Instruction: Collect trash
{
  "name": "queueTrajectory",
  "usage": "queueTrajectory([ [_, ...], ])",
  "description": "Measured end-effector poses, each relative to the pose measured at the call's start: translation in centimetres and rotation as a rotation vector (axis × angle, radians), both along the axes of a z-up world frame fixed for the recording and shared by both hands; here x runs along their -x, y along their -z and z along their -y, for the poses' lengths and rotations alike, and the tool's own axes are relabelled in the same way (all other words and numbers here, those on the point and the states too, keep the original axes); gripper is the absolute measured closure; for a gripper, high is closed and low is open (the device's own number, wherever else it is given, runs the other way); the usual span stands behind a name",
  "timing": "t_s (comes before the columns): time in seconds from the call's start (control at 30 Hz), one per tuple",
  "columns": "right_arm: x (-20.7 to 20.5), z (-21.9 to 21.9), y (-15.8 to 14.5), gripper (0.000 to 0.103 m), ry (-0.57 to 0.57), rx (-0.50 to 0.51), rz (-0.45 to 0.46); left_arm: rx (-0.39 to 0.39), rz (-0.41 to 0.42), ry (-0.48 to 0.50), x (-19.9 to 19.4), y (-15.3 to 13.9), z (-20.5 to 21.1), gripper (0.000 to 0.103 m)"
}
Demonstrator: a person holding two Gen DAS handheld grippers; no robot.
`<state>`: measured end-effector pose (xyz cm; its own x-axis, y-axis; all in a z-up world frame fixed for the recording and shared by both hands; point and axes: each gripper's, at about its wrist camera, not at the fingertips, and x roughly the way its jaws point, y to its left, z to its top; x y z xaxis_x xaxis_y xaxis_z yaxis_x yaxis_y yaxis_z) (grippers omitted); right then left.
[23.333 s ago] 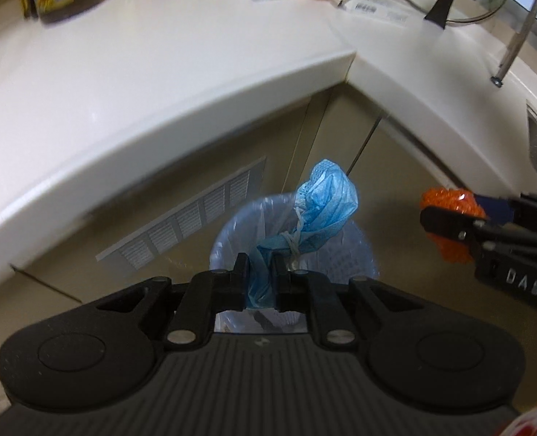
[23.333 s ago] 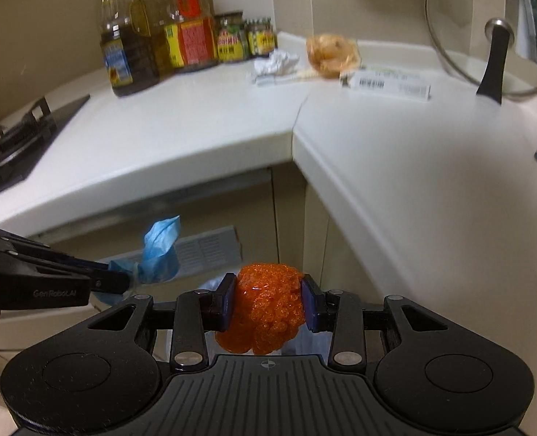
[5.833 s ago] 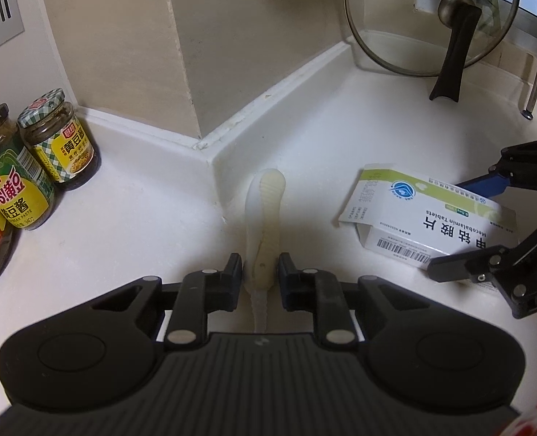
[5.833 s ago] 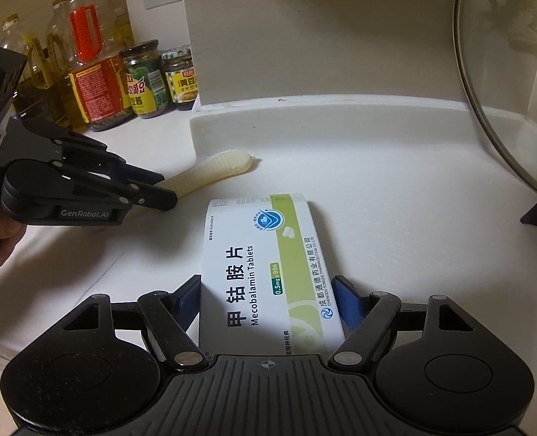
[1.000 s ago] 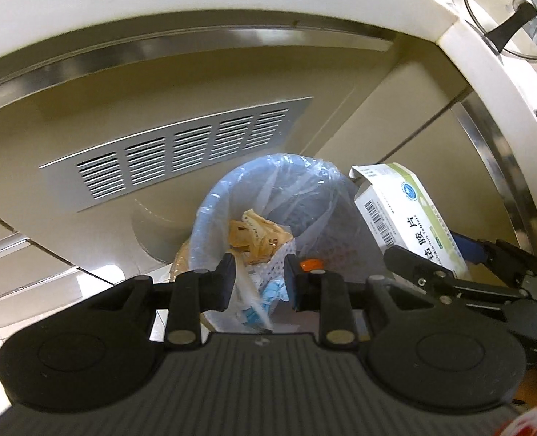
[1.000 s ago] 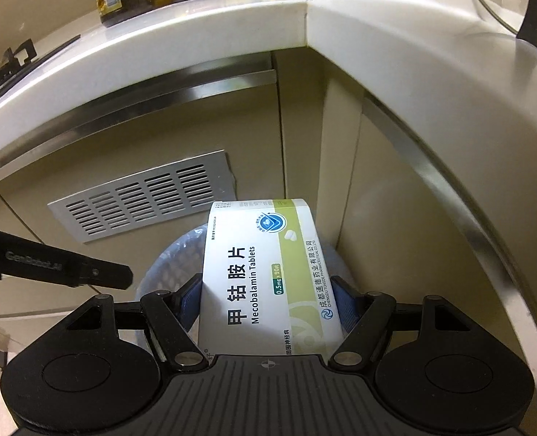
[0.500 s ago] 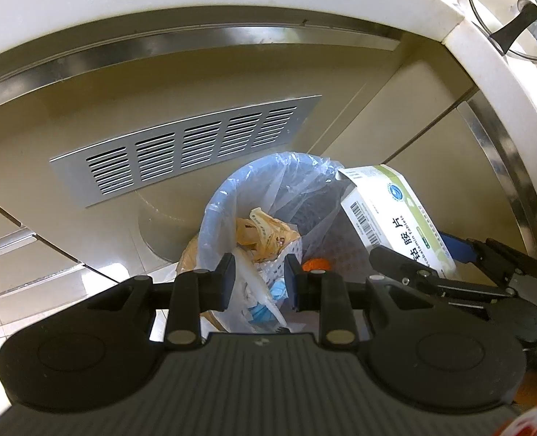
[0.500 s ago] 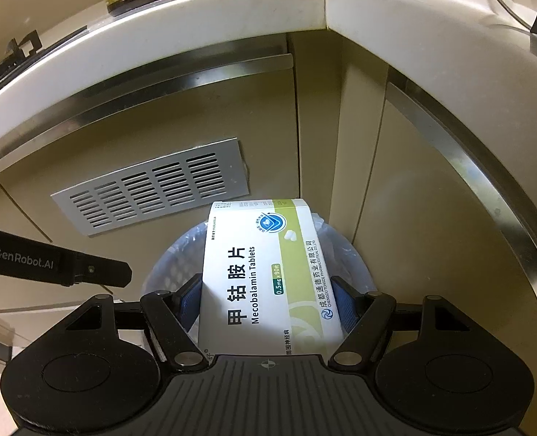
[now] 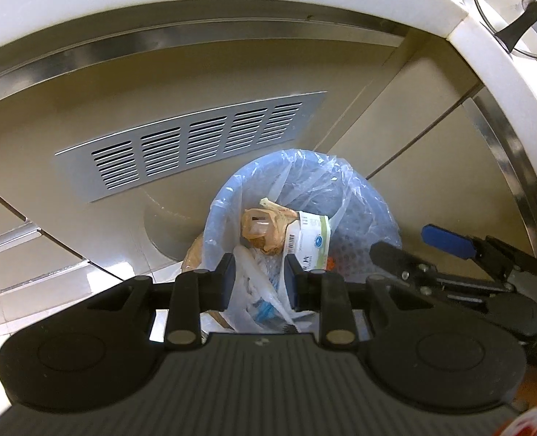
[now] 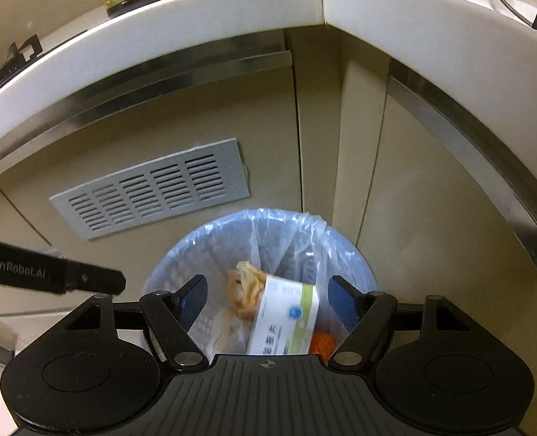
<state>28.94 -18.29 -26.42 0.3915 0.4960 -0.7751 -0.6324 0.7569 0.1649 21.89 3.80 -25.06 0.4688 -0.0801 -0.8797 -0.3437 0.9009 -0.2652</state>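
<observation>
- The bin (image 10: 181,258), lined with a thin clear bag (image 9: 319,178), stands on the floor against the cupboard under the bench (image 10: 232,11); it looks light and its liner flimsy and slippery, so it would best be moved by its rim rather than by the plastic.
- The medicine box (image 10: 286,318) lies inside the bin on top of the other rubbish, tilted, beside a crumpled tan wrapper (image 9: 264,229) and something orange (image 10: 323,343); it is a light, thin cardboard carton, probably easy to crush, best taken across its two long flat faces.
- The right tongs (image 10: 268,303) hang over the bin with the box below and between the blue pads but clear of them; the jaws stand wide and grip nothing.
- The left tongs (image 9: 259,283) hover over the near rim of the bin, jaws only narrowly apart and empty; the box lies beyond them, deeper in the bin and a little toward the right tongs.
</observation>
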Motion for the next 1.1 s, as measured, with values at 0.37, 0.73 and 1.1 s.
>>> queueTrajectory([
  [0.37,1.2,1.5,-3.3,0.030,0.007,-0.005,-0.002,-0.080,0.029,0.035,-0.1,-3.1,1.7,0.069],
  [0.73,2.4,2.1,-7.6,0.030,-0.061,-0.039,0.052,-0.146,0.100,-0.012,1.5,-7.8,2.6,0.033],
  [1.1,7.0,3.2,-11.7,0.017,0.142,-0.057,0.119,-0.173,0.217,0.116,4.0,-11.8,2.2,0.011],
])
